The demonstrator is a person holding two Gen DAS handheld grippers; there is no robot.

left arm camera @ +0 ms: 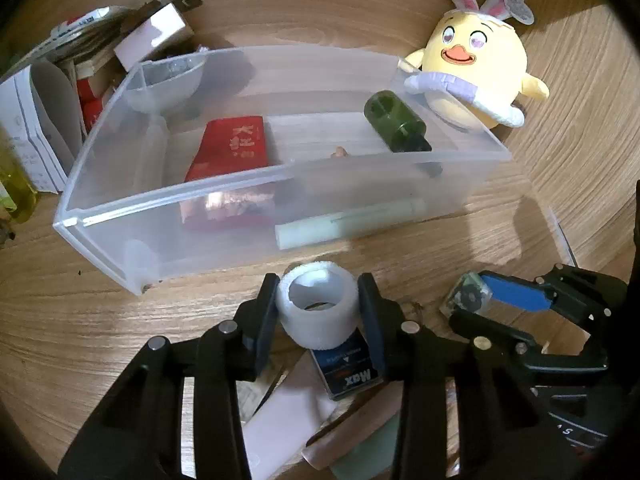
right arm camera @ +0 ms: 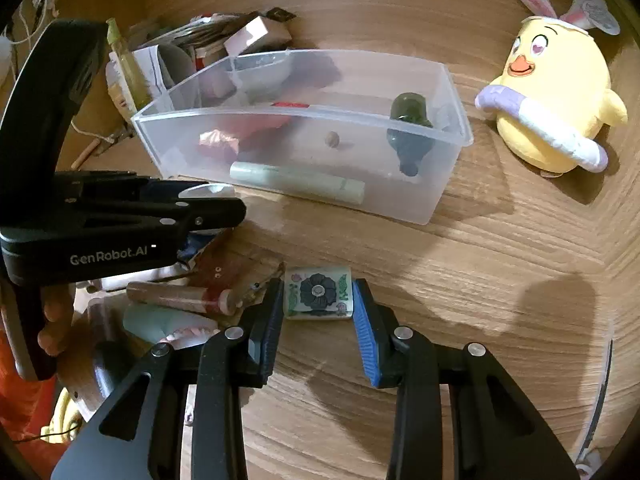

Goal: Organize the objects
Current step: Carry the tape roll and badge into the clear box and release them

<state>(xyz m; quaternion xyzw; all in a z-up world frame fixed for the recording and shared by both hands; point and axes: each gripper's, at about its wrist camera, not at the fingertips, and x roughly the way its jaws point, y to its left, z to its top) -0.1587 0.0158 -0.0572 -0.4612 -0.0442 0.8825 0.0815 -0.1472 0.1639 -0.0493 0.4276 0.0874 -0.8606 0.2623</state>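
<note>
A clear plastic bin (left arm camera: 120, 184) stands on the wooden table; it also shows in the right wrist view (right arm camera: 168, 136). It holds a red packet (left arm camera: 234, 142), a dark green bottle (left arm camera: 396, 124) and a pale green tube (left arm camera: 348, 222). My left gripper (left arm camera: 318, 312) is shut on a white tape roll (left arm camera: 316, 320), held just in front of the bin. My right gripper (right arm camera: 318, 300) is shut on a mahjong tile (right arm camera: 318, 294) with a flower pattern, low over the table. The right gripper and tile (left arm camera: 468, 298) also show in the left wrist view.
A yellow chick plush (left arm camera: 476, 80) with bunny ears sits right of the bin, also in the right wrist view (right arm camera: 556, 112). Boxes and papers (left arm camera: 48, 112) are piled behind the bin at left. A blue box (left arm camera: 346, 376), a wooden stick (right arm camera: 176, 296) and other small items lie near the grippers.
</note>
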